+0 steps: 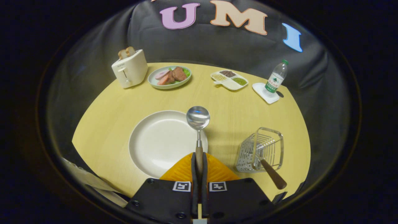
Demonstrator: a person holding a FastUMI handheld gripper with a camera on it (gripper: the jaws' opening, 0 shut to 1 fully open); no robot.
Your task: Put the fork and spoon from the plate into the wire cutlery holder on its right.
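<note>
My gripper [199, 163] is shut on the spoon's wooden handle. The spoon [198, 119] points straight ahead from between the fingers, its metal bowl hanging over the right rim of the white plate [155, 140]. Nothing lies on the plate. To the right of the fingers stands the wire cutlery holder [264, 146], with a wooden handle [273, 176] sticking out of it toward me; the head of that utensil is hidden among the wires.
At the back of the yellow table [236, 105] stand a toaster with bread [130, 68], a plate of food [169, 77], a divided dish of beans [229, 80] and a water bottle [275, 78] on a white coaster. A light cloth [90, 182] lies near the table's left edge.
</note>
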